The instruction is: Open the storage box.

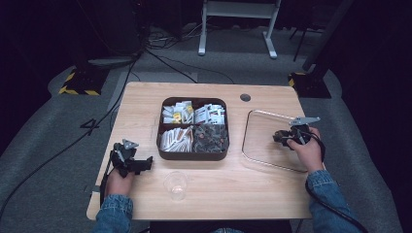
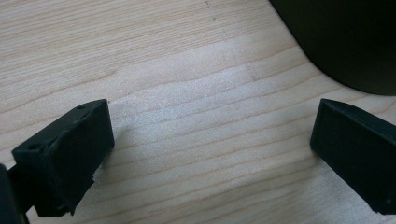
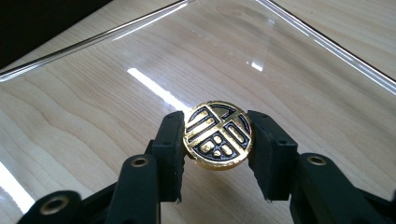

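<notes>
I read this as a lab or recording studio: my wooden table [image 1: 145, 102] stands alone on grey carpet [image 1: 43, 141] in a dark room, with cables [image 1: 160, 53] trailing across the floor, hazard-striped stand bases [image 1: 77, 85] and a white equipment frame [image 1: 238, 24] behind.

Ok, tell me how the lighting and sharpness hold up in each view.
High view: bright table, dark surroundings, soft detail. Left gripper view: even light, faint shadow under the jaws. Right gripper view: white glare streaks on the clear tray, gold disc sharp.
</notes>
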A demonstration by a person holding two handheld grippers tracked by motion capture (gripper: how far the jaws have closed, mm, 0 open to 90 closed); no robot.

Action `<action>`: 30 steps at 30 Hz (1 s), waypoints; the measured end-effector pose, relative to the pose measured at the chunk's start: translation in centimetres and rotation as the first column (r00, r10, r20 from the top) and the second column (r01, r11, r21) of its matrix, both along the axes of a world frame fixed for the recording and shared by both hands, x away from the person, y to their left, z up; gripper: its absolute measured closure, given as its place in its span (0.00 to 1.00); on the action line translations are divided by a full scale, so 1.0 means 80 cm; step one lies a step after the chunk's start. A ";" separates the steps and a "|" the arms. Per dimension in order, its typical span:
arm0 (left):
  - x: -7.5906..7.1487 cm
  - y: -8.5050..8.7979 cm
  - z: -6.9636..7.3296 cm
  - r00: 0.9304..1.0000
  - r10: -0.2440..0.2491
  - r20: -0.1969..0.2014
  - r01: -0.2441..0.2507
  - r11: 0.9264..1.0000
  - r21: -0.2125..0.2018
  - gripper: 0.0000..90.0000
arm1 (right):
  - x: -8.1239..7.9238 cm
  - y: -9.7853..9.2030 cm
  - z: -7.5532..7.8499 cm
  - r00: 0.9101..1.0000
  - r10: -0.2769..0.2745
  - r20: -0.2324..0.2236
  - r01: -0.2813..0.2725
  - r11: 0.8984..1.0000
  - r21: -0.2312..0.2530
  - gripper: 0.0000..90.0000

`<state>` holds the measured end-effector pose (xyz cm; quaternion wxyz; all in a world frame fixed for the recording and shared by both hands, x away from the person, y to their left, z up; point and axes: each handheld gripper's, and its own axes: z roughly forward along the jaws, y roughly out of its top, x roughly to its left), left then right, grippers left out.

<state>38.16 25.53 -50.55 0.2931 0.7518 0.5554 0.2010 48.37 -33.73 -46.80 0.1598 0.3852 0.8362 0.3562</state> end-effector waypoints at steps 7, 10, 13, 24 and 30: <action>0.000 0.000 0.000 1.000 -0.003 0.000 0.003 1.000 0.001 0.00 | 0.001 -0.001 -0.008 1.000 -0.007 -0.017 0.007 1.000 -0.003 0.65; 0.000 0.000 0.000 1.000 -0.002 -0.001 0.002 1.000 -0.001 0.00 | 0.002 -0.001 -0.011 1.000 -0.010 -0.022 0.010 1.000 -0.020 0.65; 0.000 0.000 0.000 1.000 -0.003 0.000 0.003 1.000 0.001 0.00 | 0.003 -0.002 -0.016 0.999 -0.015 -0.035 0.014 0.999 -0.029 0.65; 0.000 0.000 0.000 1.000 -0.002 -0.002 0.002 1.000 -0.002 0.00 | 0.002 -0.009 -0.010 0.996 -0.089 -0.005 0.089 0.993 0.079 0.47; 0.000 0.000 0.000 1.000 -0.004 -0.003 0.004 1.000 -0.001 0.00 | 0.002 -0.009 -0.006 0.994 -0.105 -0.003 0.105 0.989 0.109 0.42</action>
